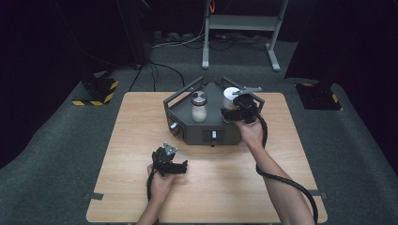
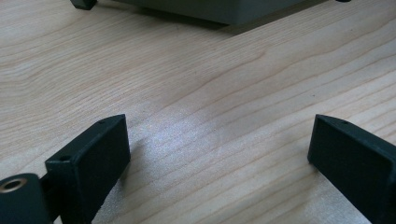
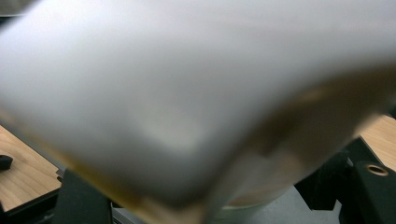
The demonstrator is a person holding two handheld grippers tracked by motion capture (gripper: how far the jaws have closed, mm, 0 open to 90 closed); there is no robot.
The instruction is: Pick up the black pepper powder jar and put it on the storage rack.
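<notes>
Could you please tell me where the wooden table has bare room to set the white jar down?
The light wooden table is bare along its left edge, left of the grey angular tray, and across the front between both forearms. It is crowded inside the tray, around the clear grey-lidded jar, white jar and right tool.

Light falls from above onto the desk (image 1: pixel 141 154), which stands bright against near-black surroundings. In the left gripper view a soft pale sheen lies on the wood between the left claw (image 2: pixel 219 154) jaws, with faint shadows beside them. In the right gripper view a white jar (image 3: pixel 187 93), right against the lens, is wholly blurred.
</notes>
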